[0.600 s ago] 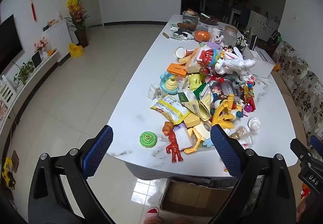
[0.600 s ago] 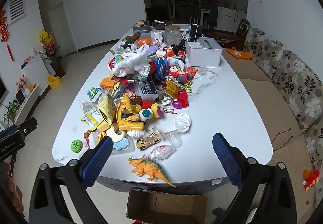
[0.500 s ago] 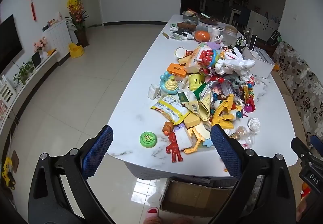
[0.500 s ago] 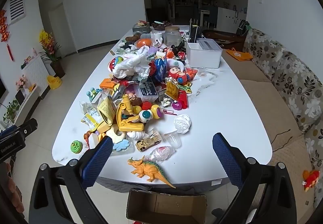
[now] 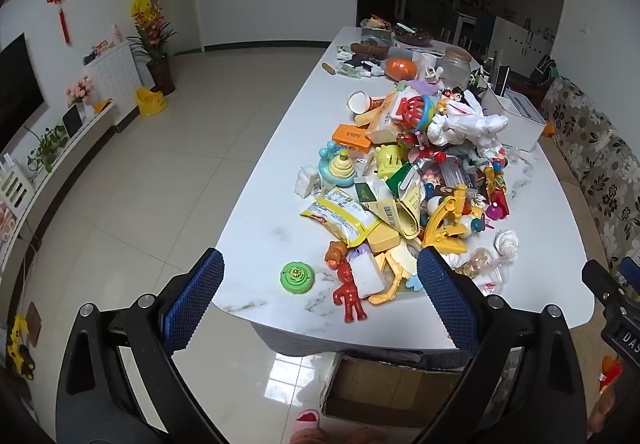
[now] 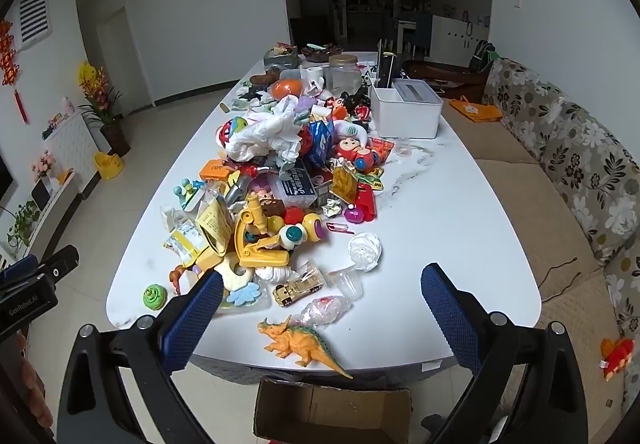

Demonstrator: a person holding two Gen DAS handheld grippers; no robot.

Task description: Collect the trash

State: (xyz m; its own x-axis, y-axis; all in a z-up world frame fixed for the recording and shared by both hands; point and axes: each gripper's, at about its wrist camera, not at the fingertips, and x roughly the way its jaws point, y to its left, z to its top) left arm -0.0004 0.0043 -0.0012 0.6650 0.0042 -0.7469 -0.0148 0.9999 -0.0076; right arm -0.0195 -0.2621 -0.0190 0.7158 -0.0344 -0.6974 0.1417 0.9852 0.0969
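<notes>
Left wrist view: the left gripper (image 5: 318, 298) hangs short of the near edge of the white table (image 5: 264, 236), fingers spread wide and empty. The closest trash is the yellow snack wrapper (image 5: 340, 218) at the near-left edge of the toy heap, well ahead of the fingers. I would take it by its free flat end so the one red figure (image 5: 349, 294) and one green disc (image 5: 297, 277) beside it stay put.

Right wrist view: the right gripper (image 6: 322, 312) is likewise wide open and holds nothing. Ahead lie one crumpled white tissue (image 6: 364, 250) and one clear plastic cup (image 6: 347, 281), both apart from the heap and easy picks. One cardboard box (image 6: 332, 414) waits below the table edge, one orange dinosaur (image 6: 302, 340) near it.
</notes>
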